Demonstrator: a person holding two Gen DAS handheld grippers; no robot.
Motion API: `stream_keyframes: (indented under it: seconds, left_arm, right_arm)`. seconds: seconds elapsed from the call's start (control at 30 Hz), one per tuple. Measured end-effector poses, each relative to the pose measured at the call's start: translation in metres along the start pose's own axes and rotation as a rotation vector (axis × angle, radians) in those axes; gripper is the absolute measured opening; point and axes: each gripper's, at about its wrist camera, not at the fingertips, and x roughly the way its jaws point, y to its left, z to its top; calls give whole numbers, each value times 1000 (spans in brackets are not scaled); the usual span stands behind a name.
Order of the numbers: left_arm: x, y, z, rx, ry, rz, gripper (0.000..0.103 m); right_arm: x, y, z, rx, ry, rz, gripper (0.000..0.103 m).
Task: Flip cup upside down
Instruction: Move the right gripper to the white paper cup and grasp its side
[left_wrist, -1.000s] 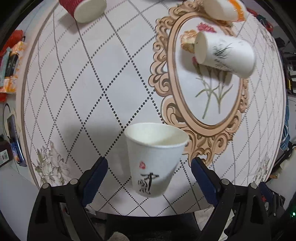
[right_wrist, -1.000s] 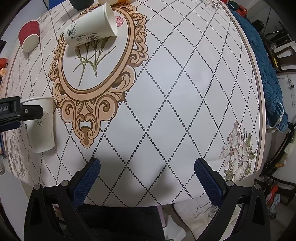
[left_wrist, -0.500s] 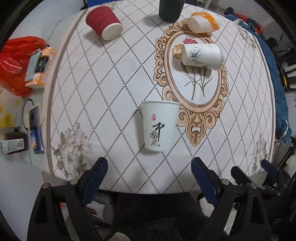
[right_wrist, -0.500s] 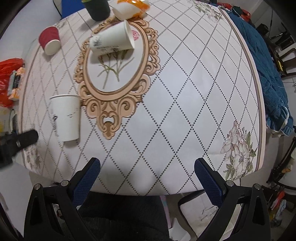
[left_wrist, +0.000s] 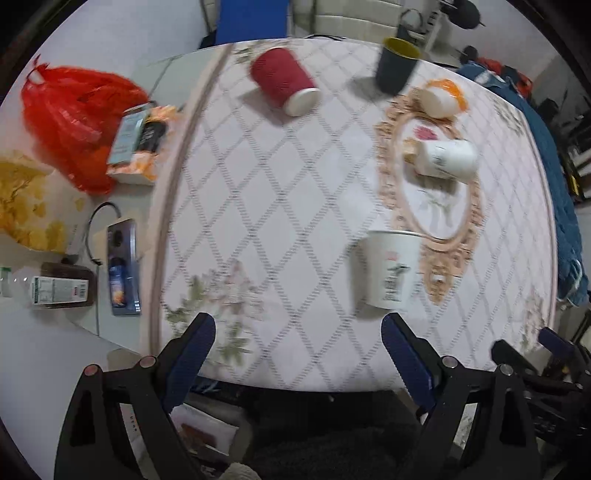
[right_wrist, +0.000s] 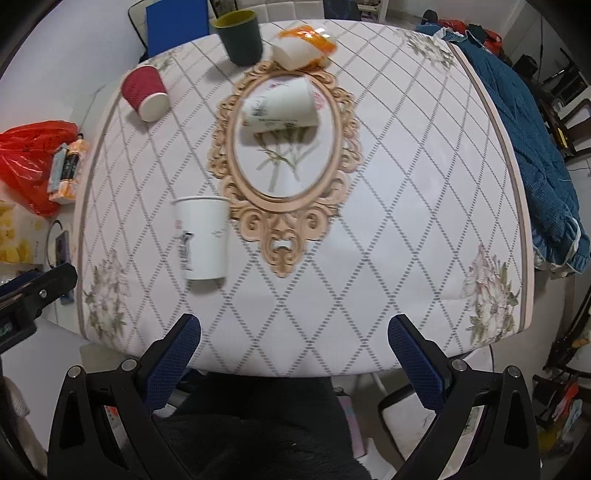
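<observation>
A white paper cup (left_wrist: 389, 268) with dark print stands upright, mouth up, near the front of the table (left_wrist: 280, 206), beside the ornate oval frame print. It also shows in the right wrist view (right_wrist: 202, 238). My left gripper (left_wrist: 298, 345) is open and empty, off the table's front edge, well short of the cup. My right gripper (right_wrist: 294, 345) is open and empty, also behind the front edge. The left gripper's body (right_wrist: 33, 295) shows at the left in the right wrist view.
A white cup (right_wrist: 280, 108) lies on its side in the oval print. A red cup (right_wrist: 146, 93), a dark green cup (right_wrist: 240, 35) and an orange-and-white cup (right_wrist: 304, 47) sit at the back. A red bag (left_wrist: 74, 122), boxes and bottles lie left of the table. Blue cloth (right_wrist: 535, 140) drapes the right edge.
Both grippers have pulled back and up from the table, so more of it shows. The left gripper was around the upright cup a second ago and is now clear of it, swung to the left.
</observation>
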Motion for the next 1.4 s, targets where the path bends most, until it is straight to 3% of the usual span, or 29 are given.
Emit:
stream_keyframes:
  seconds: [0.1,0.2,0.4,0.6,0.77,0.9,1.1,1.2,1.23,1.4]
  left_arm:
    - [10,26,-1,-25,2,12,92]
    - [20,48,-1,-47,-2,25,99]
    - [40,76,-3,-108,18,34,99]
    - [55,86,-4,-158,43,47,99]
    - [67,84,-2,-190,63,49,99]
    - [78,79,-1,-203,71,64,99]
    - [101,72,-1,-239,110,69,99]
    - [112,70,-2,-254,128,71,99]
    - [115,69,-2,-260,131,71,99]
    - [131,71,-6,-302,149,74,100]
  right_arm:
    - [2,21,1,-7,3,5,103]
    - [4,43,2,-17,5,17,103]
    - [18,81,6,-66,41,24,103]
    - [35,101,17,-134,85,15,103]
    - [45,111,34,-266,118,-43,103]
    - [43,126,44,-551,69,-171,103]
    - [53,159,15,-1332,-92,-492,103]
    - [67,161,-4,-1658,-121,-608,103]
    - [74,160,-16,-1819,-140,-650,102]
    - [96,130,-61,-2445,-211,-703,101]
